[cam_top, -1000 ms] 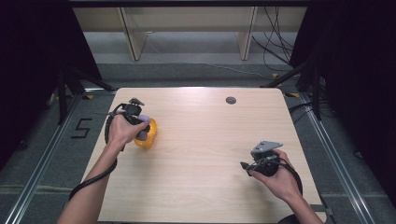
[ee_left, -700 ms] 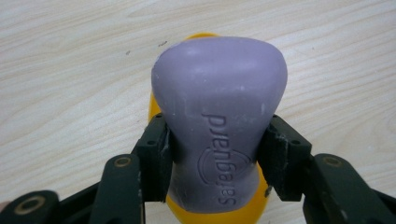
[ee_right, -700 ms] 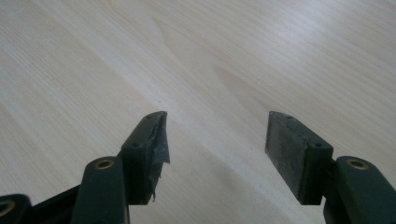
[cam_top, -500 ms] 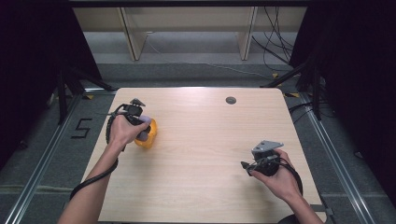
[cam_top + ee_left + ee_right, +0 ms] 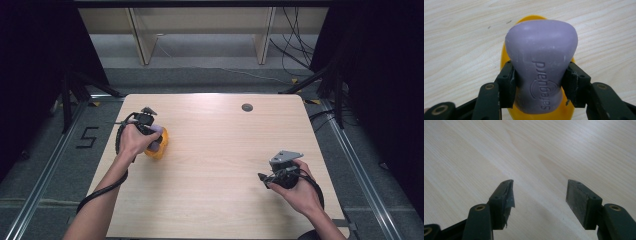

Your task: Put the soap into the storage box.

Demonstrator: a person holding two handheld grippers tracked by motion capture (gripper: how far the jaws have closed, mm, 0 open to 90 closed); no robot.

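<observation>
A: What was the biggest thing there?

B: The desk [image 5: 215, 150], pale wood grain, with a small dark round spot [image 5: 247, 107] near its far edge, right of centre. Grey floor lay around it, with a "5" marked [image 5: 86, 137] on the floor off the desk's left side.

A: And the person?

B: Both forearms came in from the near edge. The left hand [image 5: 131, 141] was at the left part of the desk, the right hand [image 5: 299, 192] at the near right, well apart.

A: What did the left tongs [image 5: 537, 83] hold?

B: They were clamped on a purple soap bar [image 5: 541, 65], stamped "Safeguard". The pads pinched its narrow waist from both sides. The bar sat over a yellow dish [image 5: 159, 148]; I couldn't tell whether it touched it.

A: Where on the desk?

B: At the left side, about midway between the near and far edges.

A: And the right tongs [image 5: 537, 202]?

B: Spread wide with nothing between them, only bare desk beyond. The left pad [image 5: 507, 197] looked frayed at its edge. From above, a grey three-cornered plate [image 5: 285, 158] sat on top of them.
</observation>
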